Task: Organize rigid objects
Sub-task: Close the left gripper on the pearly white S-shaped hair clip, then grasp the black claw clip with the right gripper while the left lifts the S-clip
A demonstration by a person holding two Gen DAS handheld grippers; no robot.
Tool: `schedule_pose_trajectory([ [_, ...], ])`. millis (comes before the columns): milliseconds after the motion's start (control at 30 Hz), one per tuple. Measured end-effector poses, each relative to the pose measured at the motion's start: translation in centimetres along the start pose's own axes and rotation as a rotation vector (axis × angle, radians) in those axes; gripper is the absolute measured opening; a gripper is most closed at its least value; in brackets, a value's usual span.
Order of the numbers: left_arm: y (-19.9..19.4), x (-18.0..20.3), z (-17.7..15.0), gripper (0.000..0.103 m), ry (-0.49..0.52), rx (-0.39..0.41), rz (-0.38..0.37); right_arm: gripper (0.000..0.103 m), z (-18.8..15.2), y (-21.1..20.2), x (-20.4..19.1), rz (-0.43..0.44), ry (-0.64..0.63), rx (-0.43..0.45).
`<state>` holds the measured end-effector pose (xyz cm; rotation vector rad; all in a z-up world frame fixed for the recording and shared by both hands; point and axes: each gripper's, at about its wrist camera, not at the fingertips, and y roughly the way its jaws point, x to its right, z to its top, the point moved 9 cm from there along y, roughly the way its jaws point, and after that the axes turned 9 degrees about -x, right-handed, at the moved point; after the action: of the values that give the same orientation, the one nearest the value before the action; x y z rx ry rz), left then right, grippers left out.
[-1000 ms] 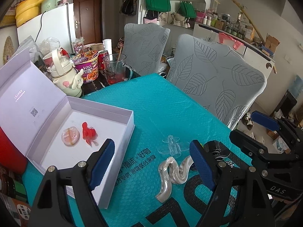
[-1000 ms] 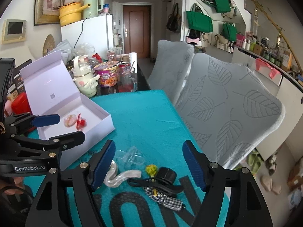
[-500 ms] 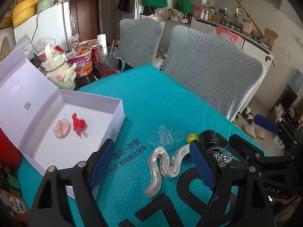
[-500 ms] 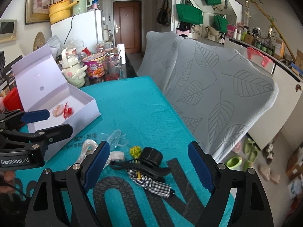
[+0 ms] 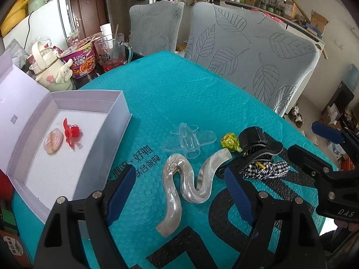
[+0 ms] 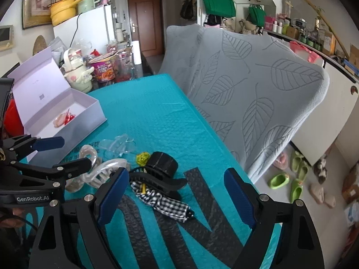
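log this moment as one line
left gripper: open over wavy clip | right gripper: open over black clip | box: two items

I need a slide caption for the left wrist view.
Open left tongs over a pearly wavy hair clip beside an open white box.

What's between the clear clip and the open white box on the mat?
Nothing: in the left wrist view, only bare teal mat with printed characters separates the clear clip from the white box.
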<state>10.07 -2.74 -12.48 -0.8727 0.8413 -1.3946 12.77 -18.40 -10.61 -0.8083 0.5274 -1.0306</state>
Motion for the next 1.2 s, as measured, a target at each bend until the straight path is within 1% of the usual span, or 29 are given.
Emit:
schedule_pose_trajectory([
  [167,1.9,-0.4,-0.4,0.081,-0.004,-0.037,0.014,0.088,-0.8,1.4,0.5,0.018,0.014,-0.032],
  [300,2.6,-0.3,-0.2,0.082,-0.009,-0.046,-0.018,0.088,-1.2,2.3,0.7,0.044,0.034,-0.056],
  [433,3.6,0.5,-0.2,0.082,0.024,-0.072,-0.039,0.088,-1.4,3.0,0.7,0.066,0.044,-0.074],
  [533,4.2,0.9,-0.4,0.081,0.028,-0.078,-0.052,0.088,-1.5,3.4,0.4,0.071,0.042,-0.081],
  [567,4.3,1.0,-0.4,0.071,0.029,-0.073,-0.054,0.088,-1.5,3.4,0.3,0.073,0.043,-0.083],
  [600,4.4,1.0,-0.5,0.058,0.03,-0.072,-0.055,0.088,-1.5,3.5,0.3,0.077,0.044,-0.085],
  [667,4.2,0.9,-0.6,0.054,0.046,-0.057,-0.031,0.088,-1.5,3.7,0.1,0.085,0.047,-0.089],
  [700,3.9,1.0,-0.6,0.054,0.058,-0.05,-0.015,0.088,-1.5,3.8,0.0,0.088,0.047,-0.091],
  [767,3.1,1.2,-0.8,0.054,0.07,-0.03,-0.029,0.088,-1.4,3.9,-0.3,0.092,0.049,-0.093],
  [833,2.5,0.9,-0.9,0.054,0.053,-0.029,-0.049,0.09,-1.3,4.1,-0.6,0.104,0.052,-0.091],
  [900,1.9,0.4,-1.1,0.054,0.032,-0.023,-0.048,0.098,-1.2,4.4,-1.1,0.119,0.056,-0.097],
  [933,1.6,0.1,-1.2,0.054,0.024,-0.02,-0.044,0.099,-1.2,4.6,-1.3,0.123,0.057,-0.101],
  [1100,-0.2,-1.4,-2.0,0.054,-0.021,-0.007,-0.041,0.102,-0.9,5.6,-2.2,0.13,0.082,-0.108],
  [1200,-1.0,-2.4,-2.4,0.054,-0.049,0.005,-0.034,0.102,-0.6,6.2,-2.7,0.136,0.105,-0.111],
])
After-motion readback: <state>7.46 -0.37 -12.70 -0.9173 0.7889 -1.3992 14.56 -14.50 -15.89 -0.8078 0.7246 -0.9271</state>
